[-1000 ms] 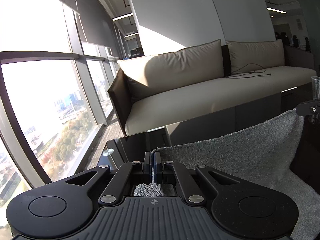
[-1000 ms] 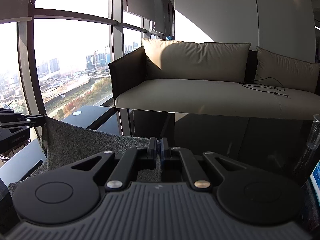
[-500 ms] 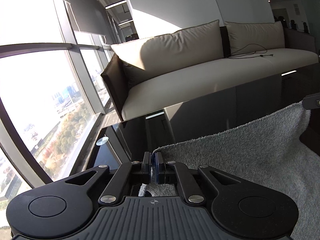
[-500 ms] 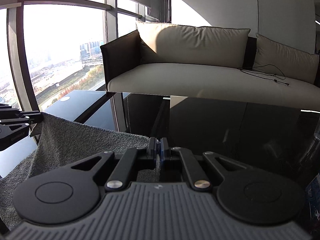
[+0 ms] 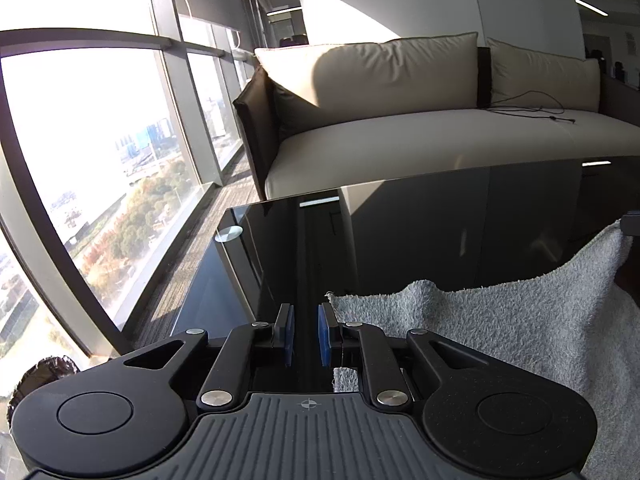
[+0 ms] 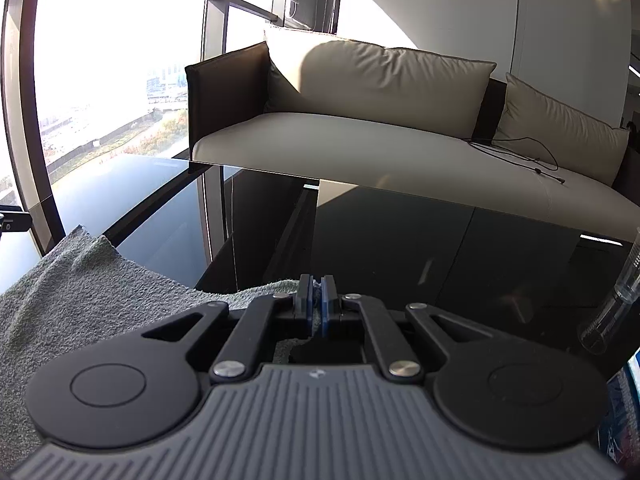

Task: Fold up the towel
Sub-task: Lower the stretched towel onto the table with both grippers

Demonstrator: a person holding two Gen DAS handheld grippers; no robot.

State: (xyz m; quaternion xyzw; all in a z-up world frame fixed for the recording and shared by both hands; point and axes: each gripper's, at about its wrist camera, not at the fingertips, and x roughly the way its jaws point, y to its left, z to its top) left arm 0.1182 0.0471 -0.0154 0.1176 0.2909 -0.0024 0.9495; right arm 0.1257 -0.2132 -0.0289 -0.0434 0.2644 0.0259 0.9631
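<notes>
A grey terry towel (image 5: 500, 320) lies on the black glass table (image 5: 400, 240). In the left wrist view its near corner rests just to the right of my left gripper (image 5: 306, 334). That gripper's jaws are opening, and between the blue pads I see only dark glass. In the right wrist view the towel (image 6: 92, 292) spreads to the left, and my right gripper (image 6: 317, 300) is shut on its far edge, with fabric pinched between the pads. The towel's top right corner in the left view hangs from the right gripper's tip (image 5: 632, 226) at the frame edge.
A beige sofa (image 5: 420, 120) with a black cable (image 6: 520, 152) on its seat stands beyond the table. Floor-to-ceiling windows (image 5: 80, 140) run along the left. A clear plastic cup (image 6: 616, 300) stands at the table's right edge, near a blue-and-white item (image 6: 628, 400).
My left gripper has let go of the towel corner and its pads now stand apart. Both grippers have come down toward the table, and the towel edge between them has sagged lower.
</notes>
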